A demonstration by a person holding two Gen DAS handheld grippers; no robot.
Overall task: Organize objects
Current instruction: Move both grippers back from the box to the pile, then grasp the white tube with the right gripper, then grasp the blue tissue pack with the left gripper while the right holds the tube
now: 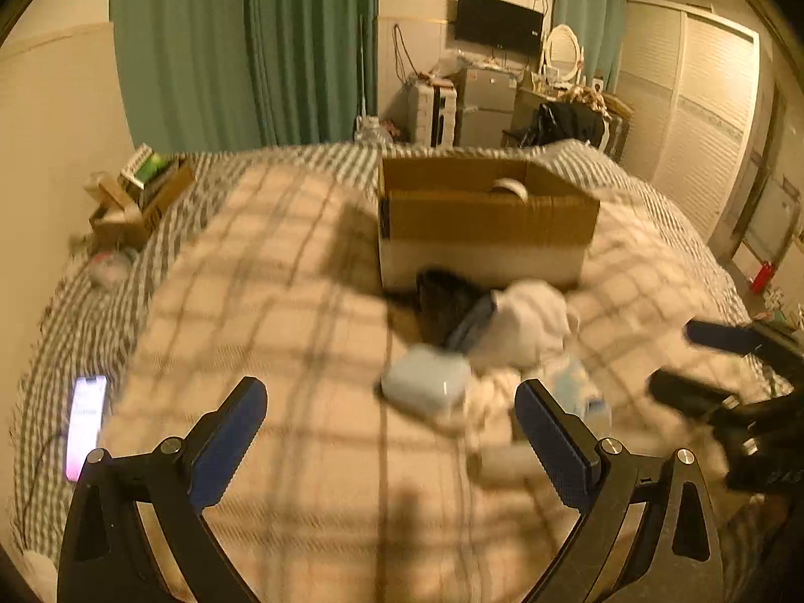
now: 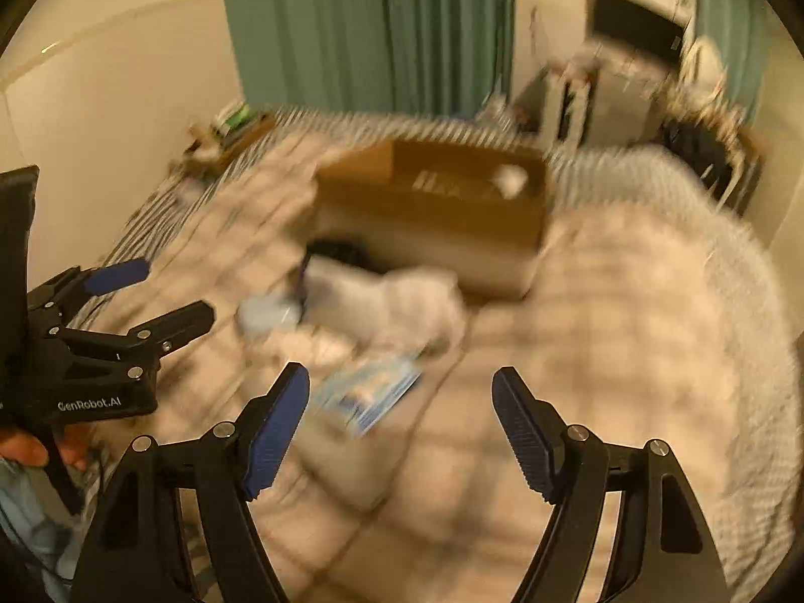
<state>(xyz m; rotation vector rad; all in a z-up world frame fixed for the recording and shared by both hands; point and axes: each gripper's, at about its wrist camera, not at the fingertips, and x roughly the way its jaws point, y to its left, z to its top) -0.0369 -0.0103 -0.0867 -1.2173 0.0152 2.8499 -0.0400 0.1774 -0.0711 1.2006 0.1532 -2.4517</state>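
An open cardboard box [image 1: 482, 221] [image 2: 432, 211] stands on the checked blanket with a white roll [image 1: 510, 188] inside. In front of it lies a blurred pile: a black item [image 1: 442, 296], a white cloth [image 1: 527, 321] [image 2: 402, 301], a light blue pouch [image 1: 424, 384] [image 2: 266, 311], a blue-and-white packet [image 1: 578, 387] [image 2: 367, 392] and a white cylinder [image 1: 502, 462]. My left gripper [image 1: 389, 402] [image 2: 178, 287] hovers open just short of the pouch. My right gripper [image 2: 399, 377] [image 1: 671, 359] is open above the packet, its pads off it.
A lit phone [image 1: 85, 422] on a cable lies at the bed's left edge. A small carton of books [image 1: 140, 191] sits at the far left corner. Green curtains [image 1: 241, 50], a desk with a mirror [image 1: 563, 50] and a wardrobe [image 1: 703, 100] stand beyond the bed. A hand [image 2: 30, 447] holds the left gripper.
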